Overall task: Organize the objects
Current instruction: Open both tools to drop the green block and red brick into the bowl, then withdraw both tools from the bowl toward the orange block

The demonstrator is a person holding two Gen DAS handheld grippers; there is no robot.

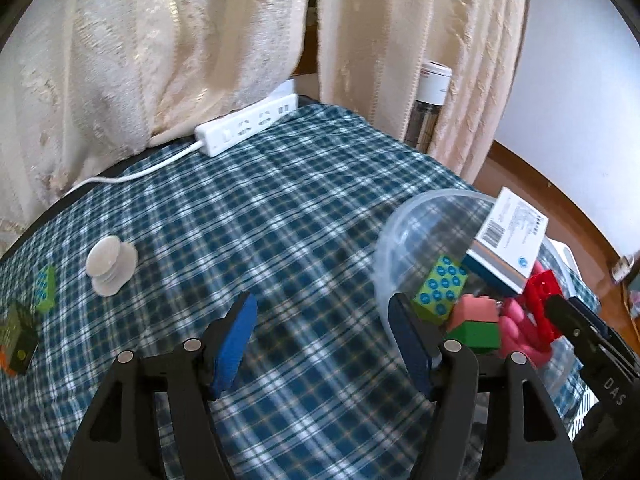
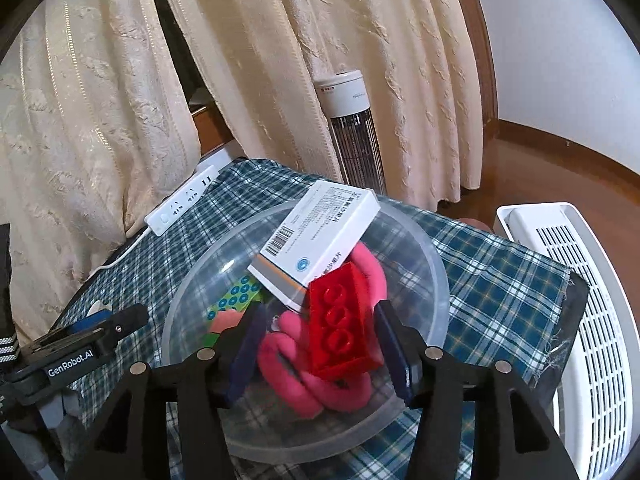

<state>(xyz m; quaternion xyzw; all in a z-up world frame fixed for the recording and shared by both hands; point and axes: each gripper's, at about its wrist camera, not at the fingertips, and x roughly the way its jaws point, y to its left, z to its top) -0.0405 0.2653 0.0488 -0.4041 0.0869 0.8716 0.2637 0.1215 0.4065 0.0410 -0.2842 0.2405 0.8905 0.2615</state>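
A clear plastic bowl [image 2: 434,268] stands on the plaid cloth and also shows in the left wrist view [image 1: 384,240]. It holds a white medicine box [image 2: 320,232], a pink plush piece [image 2: 292,376], a green dotted block [image 1: 440,288] and a pink and green block [image 1: 476,320]. My right gripper [image 2: 320,344] is open over the bowl, with a red brick [image 2: 340,328] lying between its fingers on the pile. My left gripper [image 1: 324,340] is open and empty above the cloth left of the bowl.
A grey knob-shaped piece [image 1: 110,264], a green dotted block [image 1: 45,288] and a dark green toy [image 1: 16,336] lie on the cloth at left. A white power strip [image 1: 248,124] lies at the back. A white basket [image 2: 580,320] stands right of the table. Curtains hang behind.
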